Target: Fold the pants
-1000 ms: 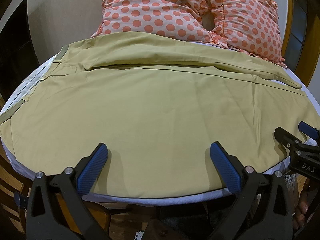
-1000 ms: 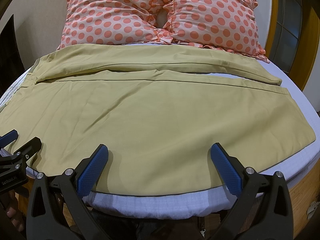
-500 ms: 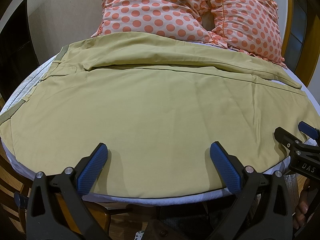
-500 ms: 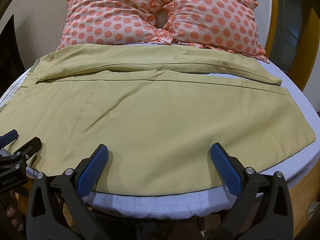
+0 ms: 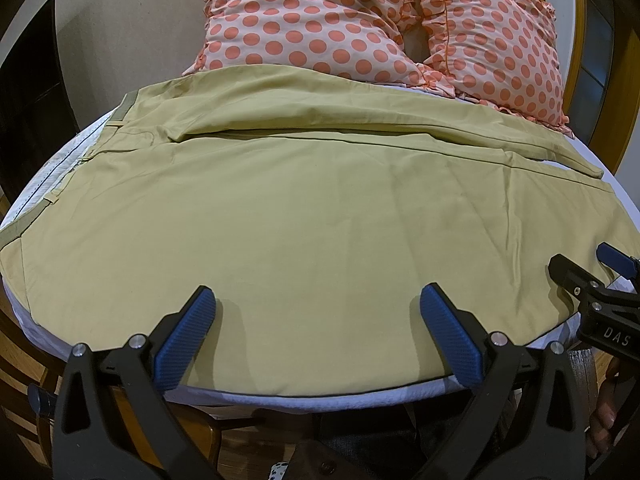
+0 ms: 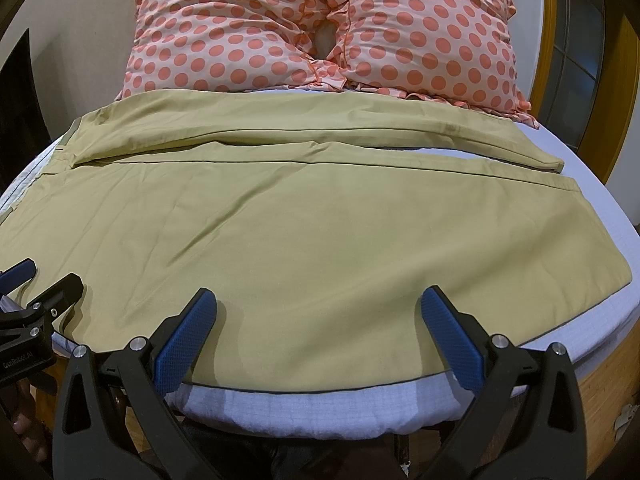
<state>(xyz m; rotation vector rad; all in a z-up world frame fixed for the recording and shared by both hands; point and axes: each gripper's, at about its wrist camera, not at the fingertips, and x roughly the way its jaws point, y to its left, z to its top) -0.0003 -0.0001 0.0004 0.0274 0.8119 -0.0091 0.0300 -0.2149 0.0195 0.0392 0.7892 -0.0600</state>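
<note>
- At the near edge of the bed (image 6: 600,344), both the left gripper (image 5: 316,320) and the right gripper (image 6: 316,320) hang wide apart, empty.
- Pants (image 5: 320,216) lie flat, unfolded.
- Advice: pinch the near hem with both grippers evenly, lift together.

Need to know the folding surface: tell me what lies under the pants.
A white quilted cover shows under the pants along the near edge; how it looks beneath the cloth is hidden.

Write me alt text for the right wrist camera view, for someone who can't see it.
Khaki pants lie spread flat across a white-covered bed, legs running sideways. The open right gripper hovers over their near edge, with the left gripper at lower left. Two pink polka-dot pillows sit behind.
</note>
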